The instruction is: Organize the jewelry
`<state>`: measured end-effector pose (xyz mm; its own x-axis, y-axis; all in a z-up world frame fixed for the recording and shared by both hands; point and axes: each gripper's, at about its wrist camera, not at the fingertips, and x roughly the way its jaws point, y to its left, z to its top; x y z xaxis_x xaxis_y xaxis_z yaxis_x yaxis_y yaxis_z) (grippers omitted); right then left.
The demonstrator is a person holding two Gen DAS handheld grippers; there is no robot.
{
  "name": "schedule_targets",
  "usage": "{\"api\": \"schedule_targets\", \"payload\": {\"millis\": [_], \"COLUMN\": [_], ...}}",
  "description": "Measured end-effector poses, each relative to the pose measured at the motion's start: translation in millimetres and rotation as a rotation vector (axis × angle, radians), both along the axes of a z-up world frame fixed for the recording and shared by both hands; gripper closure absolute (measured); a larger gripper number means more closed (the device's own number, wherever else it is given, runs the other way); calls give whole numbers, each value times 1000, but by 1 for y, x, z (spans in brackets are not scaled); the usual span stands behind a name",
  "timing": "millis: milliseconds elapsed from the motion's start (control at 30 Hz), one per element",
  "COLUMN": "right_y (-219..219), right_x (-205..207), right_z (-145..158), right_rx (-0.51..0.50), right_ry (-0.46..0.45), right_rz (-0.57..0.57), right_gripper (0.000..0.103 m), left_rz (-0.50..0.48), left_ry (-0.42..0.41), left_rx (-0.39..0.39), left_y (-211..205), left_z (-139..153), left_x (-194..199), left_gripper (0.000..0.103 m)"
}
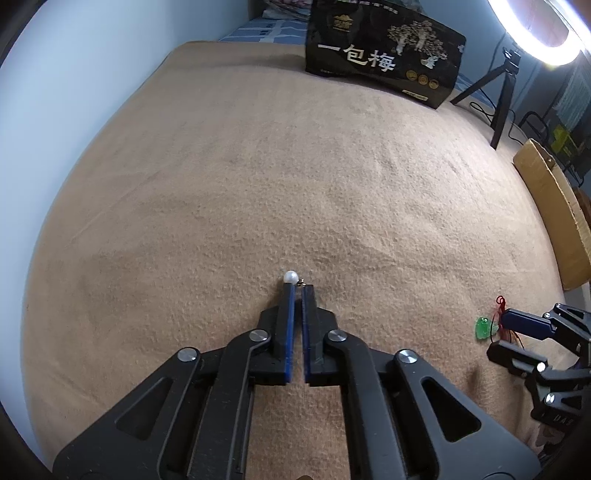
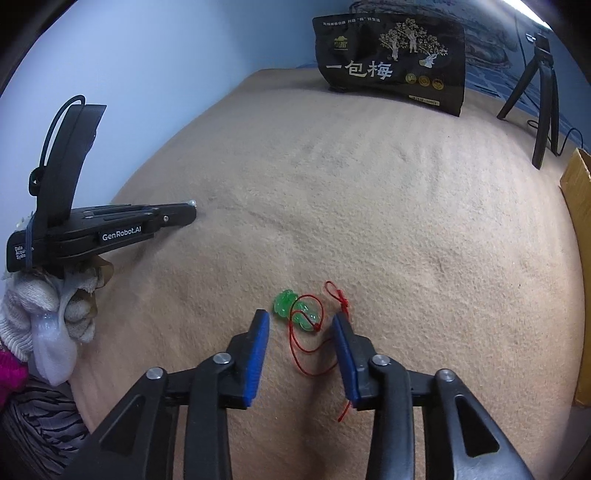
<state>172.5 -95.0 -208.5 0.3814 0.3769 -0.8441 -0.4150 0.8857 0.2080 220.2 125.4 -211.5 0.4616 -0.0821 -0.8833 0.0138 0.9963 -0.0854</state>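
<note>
Both grippers: black plastic linkage arms w/ silver rivets, blue pads on fingers. Left gripper (image 2: 192, 210) marked "GenRobot.AI" in white, black cable loop at rear. White knit glove (image 2: 48, 306), magenta sleeve (image 2: 11, 369).

Both cameras ride on the grippers, looking steeply down, close over the tan blanket (image 1: 258, 166). They share the black bag (image 1: 384, 55) at the far edge (and the tripod (image 2: 543, 96) beside it).

Tan blanket (image 1: 258, 166); pale blue wall (image 1: 74, 74); ring light (image 1: 546, 33).
</note>
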Motion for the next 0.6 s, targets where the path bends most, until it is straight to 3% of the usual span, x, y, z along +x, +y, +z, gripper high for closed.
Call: {"api": "schedule_targets", "payload": {"millis": [100,333,367,467,567,600], "right_y": [5,19,20,26,24,23], "right_x": [-1,4,4,2,2,2], "right_z": [0,-3,-3,-5,-5,-5], "right_rx": [-14,-61,-72,-116,-113,-109], "right_ry": [-10,-35,-40,-57,-63,-63], "right_rz": [5,22,26,40,38,35], "right_gripper": [57,57,59,76,78,84], "left_rz": [6,2,0,-10,-2,1], "left_ry": [-15,-39,-40,-50,-53,-53], "left_rx": [7,37,39,60,57,55], "left_y": [1,-2,-3,-6,-5,-5], "left_z": [2,-1,-2,-4,-3,-2], "left_x": [-2,5,6,7,6,6], "left_gripper": [79,79,79,93,94,94]}}
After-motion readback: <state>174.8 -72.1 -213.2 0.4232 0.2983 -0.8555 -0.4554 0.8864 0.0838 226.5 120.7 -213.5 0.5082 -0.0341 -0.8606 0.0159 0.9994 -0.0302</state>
